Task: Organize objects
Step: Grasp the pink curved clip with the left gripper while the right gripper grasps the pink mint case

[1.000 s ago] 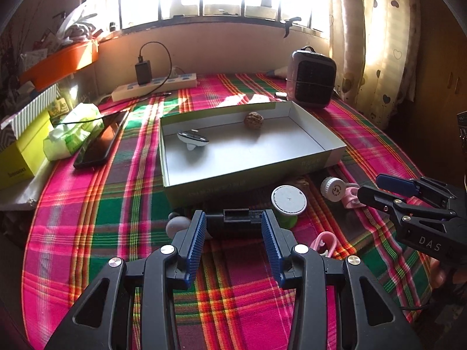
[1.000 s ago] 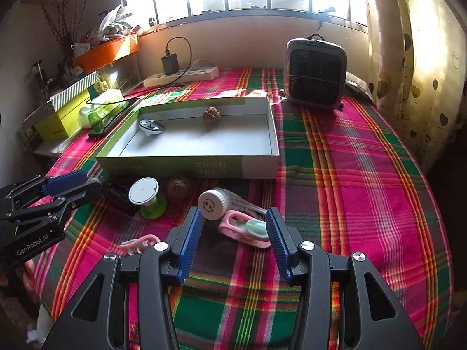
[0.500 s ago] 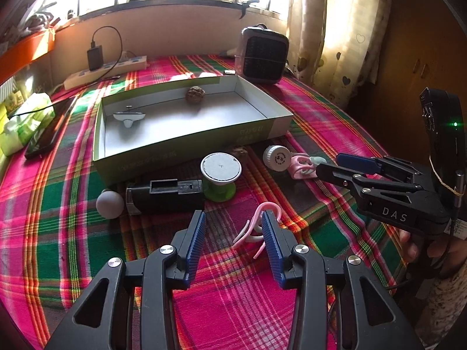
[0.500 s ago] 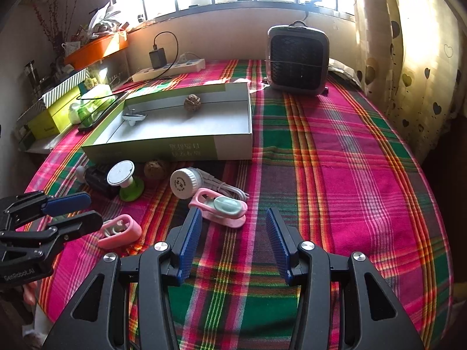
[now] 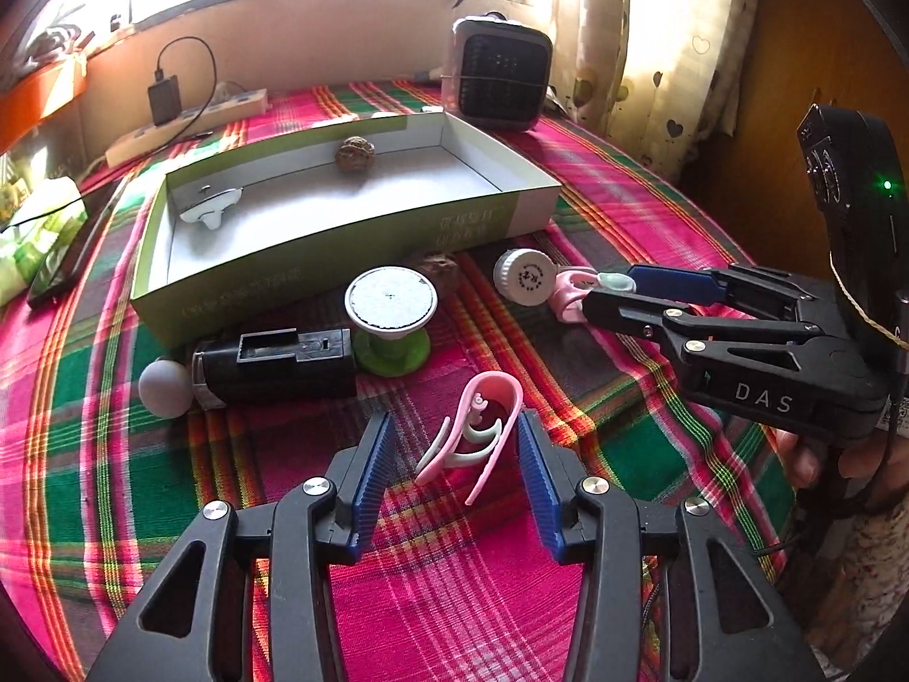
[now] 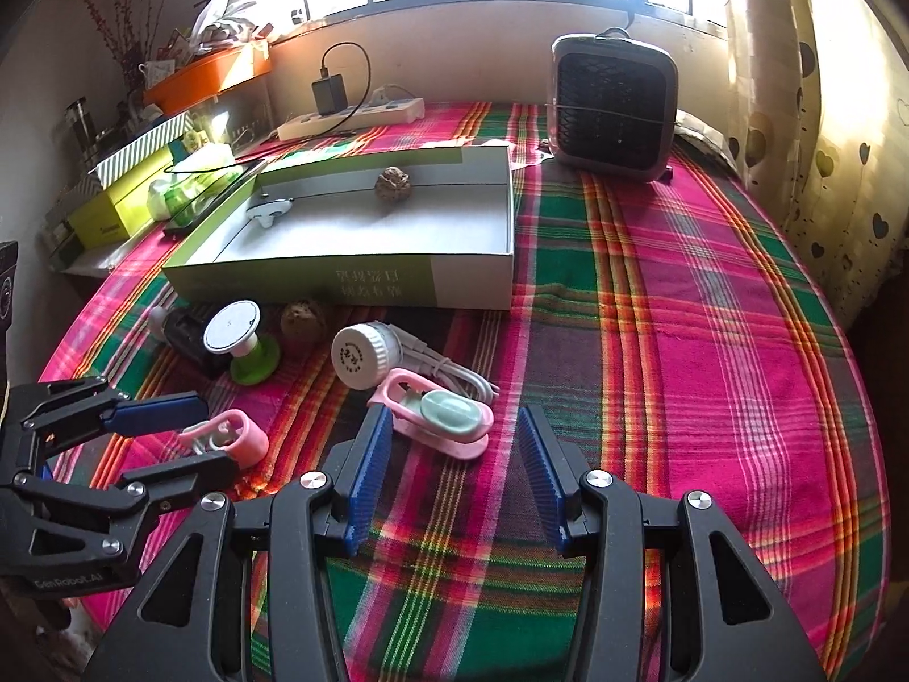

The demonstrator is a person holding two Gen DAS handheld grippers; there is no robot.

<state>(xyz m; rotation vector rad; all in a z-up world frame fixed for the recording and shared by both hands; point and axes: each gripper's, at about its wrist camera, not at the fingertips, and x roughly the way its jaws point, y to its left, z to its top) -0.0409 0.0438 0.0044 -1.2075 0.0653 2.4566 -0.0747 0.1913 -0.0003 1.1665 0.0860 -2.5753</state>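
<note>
Pink plastic clip lies on the plaid-covered desk between the blue pads of the left tool, whose jaws stand wide on either side of it; whether a pad touches it cannot be told. The clip's rounded end points away from the tool. Just beyond it lie a black cylindrical device with a grey ball at its left end, and a green-based spool with a white round top. Behind these sits a shallow green cardboard box, open at the top, holding a walnut near its far wall and a small white piece toward its left end. The right tool is also spread wide, gripping nothing; a second pink clip with a mint-green oval lies just ahead of its left pad. A white round cap with a coiled cord rests beside that clip. A small heater stands at the far side of the desk.
</note>
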